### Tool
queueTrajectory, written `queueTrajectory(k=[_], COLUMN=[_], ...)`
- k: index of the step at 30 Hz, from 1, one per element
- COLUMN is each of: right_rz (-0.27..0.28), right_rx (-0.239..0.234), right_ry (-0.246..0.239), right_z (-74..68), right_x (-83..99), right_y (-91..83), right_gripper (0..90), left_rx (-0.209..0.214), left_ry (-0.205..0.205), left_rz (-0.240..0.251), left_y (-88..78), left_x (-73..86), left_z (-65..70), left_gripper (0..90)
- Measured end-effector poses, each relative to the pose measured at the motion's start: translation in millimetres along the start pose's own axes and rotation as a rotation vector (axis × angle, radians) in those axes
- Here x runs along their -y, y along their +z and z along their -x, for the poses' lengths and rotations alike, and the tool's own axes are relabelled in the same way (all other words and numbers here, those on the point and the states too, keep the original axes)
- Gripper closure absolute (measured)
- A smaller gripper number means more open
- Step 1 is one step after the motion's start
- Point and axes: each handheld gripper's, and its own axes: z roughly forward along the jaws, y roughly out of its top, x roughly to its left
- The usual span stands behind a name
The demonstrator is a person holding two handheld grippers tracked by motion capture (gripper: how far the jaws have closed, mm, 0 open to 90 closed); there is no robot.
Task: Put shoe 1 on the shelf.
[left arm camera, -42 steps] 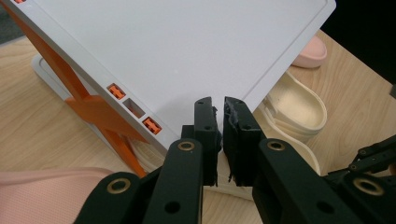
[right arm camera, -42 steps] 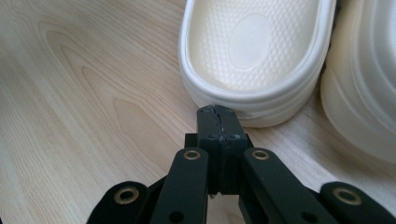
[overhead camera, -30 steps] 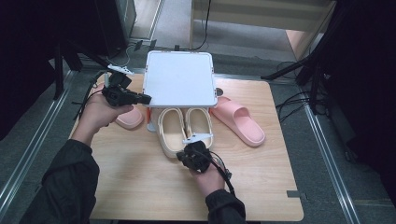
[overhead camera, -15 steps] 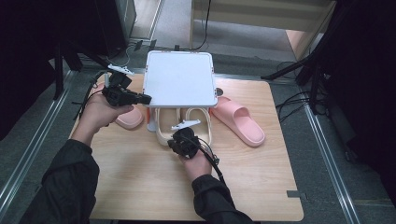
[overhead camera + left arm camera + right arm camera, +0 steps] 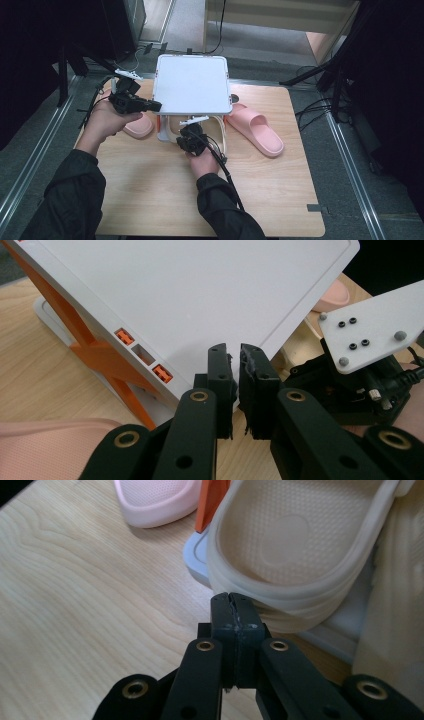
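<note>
A white shoe rack (image 5: pixel 192 85) with orange supports (image 5: pixel 107 357) stands at the back of the wooden table (image 5: pixel 150 200). A pair of cream slippers (image 5: pixel 221 140) lies on its lower shelf, heels toward me. My right gripper (image 5: pixel 192 136) is shut with nothing between its jaws. Its tips (image 5: pixel 233 600) rest against the heel rim of the left cream slipper (image 5: pixel 300 545). My left gripper (image 5: pixel 150 106) is held at the rack's left front corner; its jaws (image 5: pixel 236 352) are shut on nothing, right at the edge of the white top (image 5: pixel 200 290).
One pink slipper (image 5: pixel 257 129) lies right of the rack, another pink slipper (image 5: pixel 137 125) lies left of it, under my left hand. Cables trail from both grippers. Bare wood spreads in front of the rack. Dark equipment and cables stand around the table.
My right gripper has moved left and toward the rack, from the middle of the cream pair to the left slipper's heel. The left gripper has stayed put.
</note>
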Motion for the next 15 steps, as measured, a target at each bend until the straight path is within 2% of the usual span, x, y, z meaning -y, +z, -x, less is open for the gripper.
queueTrajectory(k=[5,9,12,15], right_rz=[-0.006,0.011,0.029,0.029], right_rx=[-0.037,-0.055,-0.076,-0.089], right_ry=[0.007,-0.02,-0.002,-0.005], right_z=[-0.4,-1.4,-0.3,1.0], right_x=[6.4,18.1,29.5,40.4], right_y=[-10.4,-28.8,-46.0,-60.3], right_gripper=[90.0,90.0,90.0,90.0], left_rx=[-0.002,-0.001,-0.001,-0.004], left_ry=[-0.003,-0.005,-0.007,-0.007], left_rz=[-0.001,-0.001,0.001,0.0], left_y=[-0.2,-0.3,-0.3,-0.5], left_x=[0.0,0.2,0.5,0.5], left_z=[0.1,-0.1,0.0,0.1], left_gripper=[82.8,82.6,82.6,82.5])
